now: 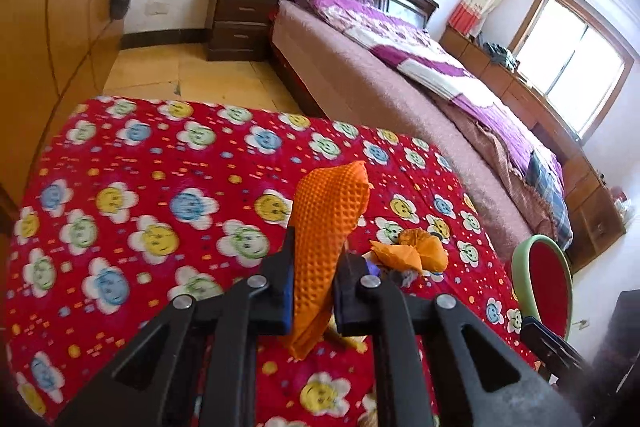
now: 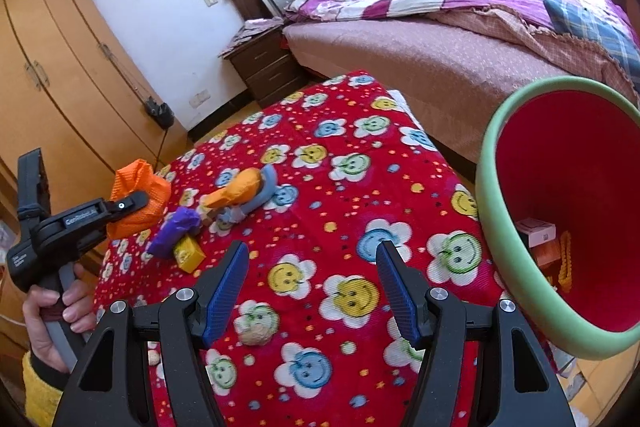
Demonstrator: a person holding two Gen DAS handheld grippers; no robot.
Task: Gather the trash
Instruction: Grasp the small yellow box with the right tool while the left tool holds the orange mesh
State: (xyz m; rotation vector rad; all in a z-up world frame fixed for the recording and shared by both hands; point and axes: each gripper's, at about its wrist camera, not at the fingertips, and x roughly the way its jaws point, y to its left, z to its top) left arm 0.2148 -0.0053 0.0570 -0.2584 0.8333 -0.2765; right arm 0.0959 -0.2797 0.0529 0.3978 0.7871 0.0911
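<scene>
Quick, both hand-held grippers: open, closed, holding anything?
Left hand-held gripper: closed on the orange dimpled piece of trash, lifted off the red flowered cloth.
Right hand-held gripper: open, nothing between its fingers.

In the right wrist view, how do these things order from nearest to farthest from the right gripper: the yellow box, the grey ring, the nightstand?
From the open right gripper:
1. Yellow box, on the red cloth, just left of the left finger.
2. Grey ring, farther up the cloth, with an orange wad.
3. Nightstand, on the floor past the table, beside the bed.

A red flower-print cloth (image 2: 340, 227) carries a yellow box (image 2: 188, 254) and crumpled wrappers (image 2: 236, 193).
</scene>
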